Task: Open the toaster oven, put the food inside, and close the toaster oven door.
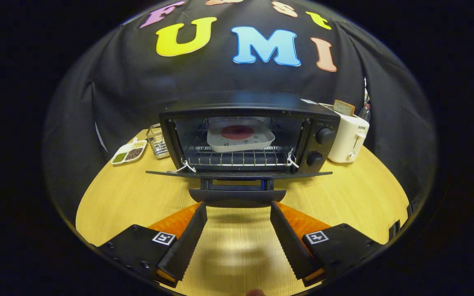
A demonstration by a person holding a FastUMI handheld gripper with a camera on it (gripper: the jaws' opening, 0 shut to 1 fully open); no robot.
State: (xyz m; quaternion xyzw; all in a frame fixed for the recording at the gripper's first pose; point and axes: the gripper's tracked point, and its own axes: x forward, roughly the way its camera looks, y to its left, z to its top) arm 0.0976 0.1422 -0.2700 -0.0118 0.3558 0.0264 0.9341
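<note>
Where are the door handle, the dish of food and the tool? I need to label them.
door handle (237, 196): gripper view, middle of the black bar.
dish of food (240, 139): gripper view, white front rim, inside oven.
tool (239, 209): gripper view, open, midway between fingertips.

Bright overhead light, sharp, fisheye-warped edges
</note>
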